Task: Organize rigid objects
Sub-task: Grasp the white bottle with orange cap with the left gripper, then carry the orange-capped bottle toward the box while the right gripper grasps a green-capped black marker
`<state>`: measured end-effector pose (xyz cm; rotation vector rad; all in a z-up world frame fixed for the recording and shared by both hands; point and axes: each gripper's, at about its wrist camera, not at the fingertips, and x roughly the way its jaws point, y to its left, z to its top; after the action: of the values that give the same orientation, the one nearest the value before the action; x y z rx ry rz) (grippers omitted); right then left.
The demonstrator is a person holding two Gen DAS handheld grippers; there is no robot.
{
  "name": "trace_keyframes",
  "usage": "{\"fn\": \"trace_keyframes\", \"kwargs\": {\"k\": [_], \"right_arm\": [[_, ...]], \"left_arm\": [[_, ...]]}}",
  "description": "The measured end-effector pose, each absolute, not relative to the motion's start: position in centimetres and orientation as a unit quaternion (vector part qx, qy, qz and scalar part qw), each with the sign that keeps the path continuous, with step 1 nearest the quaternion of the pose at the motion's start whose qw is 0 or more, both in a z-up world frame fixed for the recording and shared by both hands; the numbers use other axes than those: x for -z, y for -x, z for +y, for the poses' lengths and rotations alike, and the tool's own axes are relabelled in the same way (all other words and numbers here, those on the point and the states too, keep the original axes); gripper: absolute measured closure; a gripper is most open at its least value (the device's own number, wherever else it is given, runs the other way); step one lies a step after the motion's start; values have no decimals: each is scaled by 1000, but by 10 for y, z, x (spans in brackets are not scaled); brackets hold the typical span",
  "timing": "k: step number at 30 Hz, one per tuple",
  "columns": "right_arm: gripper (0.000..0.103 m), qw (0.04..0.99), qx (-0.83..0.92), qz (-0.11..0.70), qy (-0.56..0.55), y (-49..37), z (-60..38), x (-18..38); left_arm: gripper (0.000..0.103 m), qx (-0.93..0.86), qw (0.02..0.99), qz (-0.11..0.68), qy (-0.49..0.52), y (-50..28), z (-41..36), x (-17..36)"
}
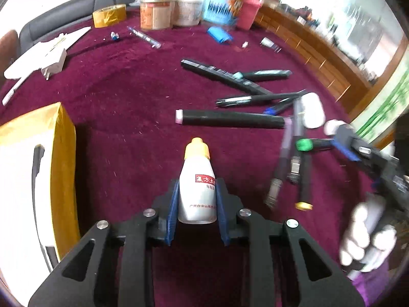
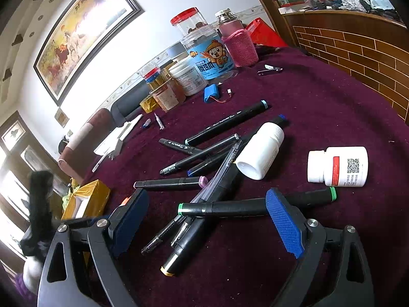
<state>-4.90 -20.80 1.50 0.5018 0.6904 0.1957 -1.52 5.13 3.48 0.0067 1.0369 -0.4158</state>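
Observation:
My left gripper (image 1: 196,192) is shut on a small white bottle with an orange cap (image 1: 196,179), held above the maroon tablecloth. A yellow-taped box (image 1: 61,153) sits to its left, with a dark pen inside. My right gripper (image 2: 207,204) is open, its jaws either side of a black marker with green ends (image 2: 230,207) that lies across a pile of pens and markers (image 2: 204,158). The right gripper shows in the left wrist view (image 1: 352,143) at the right. Two white pill bottles lie on their sides, one (image 2: 260,151) beside the pile and one (image 2: 337,166) further right.
Jars and tubs (image 2: 204,58) stand at the table's far side, with a tape roll (image 1: 109,15) and a blue battery pack (image 2: 212,93). A white plug and papers (image 1: 51,53) lie far left. A wooden panelled wall (image 2: 358,51) borders the table on the right.

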Motion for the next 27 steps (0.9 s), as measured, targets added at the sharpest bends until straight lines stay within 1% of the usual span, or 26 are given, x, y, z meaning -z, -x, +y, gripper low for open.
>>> {"fn": "trace_keyframes", "kwargs": {"k": [5, 9, 11, 16, 18, 20, 23, 27], "right_arm": [[13, 906, -86, 334, -246, 49, -211, -14], [14, 906, -74, 334, -247, 49, -213, -14], [14, 904, -65, 347, -239, 48, -215, -16], [15, 917, -45, 332, -215, 68, -225, -45], [21, 926, -16, 333, -175, 69, -229, -55], [21, 933, 11, 341, -116, 65, -230, -59], [21, 923, -11, 381, -52, 48, -222, -52], [21, 908, -55, 409, -75, 24, -217, -36]], "left_arm": [[79, 258, 848, 448, 119, 58, 78, -59], [79, 281, 849, 411, 176, 91, 100, -74], [79, 284, 852, 400, 181, 102, 109, -79], [79, 295, 857, 382, 181, 114, 122, -85], [79, 302, 855, 381, 182, 115, 123, -84], [79, 306, 852, 382, 187, 114, 124, -82], [79, 305, 851, 382, 190, 118, 127, -81], [79, 297, 855, 381, 189, 121, 134, -81]]}}
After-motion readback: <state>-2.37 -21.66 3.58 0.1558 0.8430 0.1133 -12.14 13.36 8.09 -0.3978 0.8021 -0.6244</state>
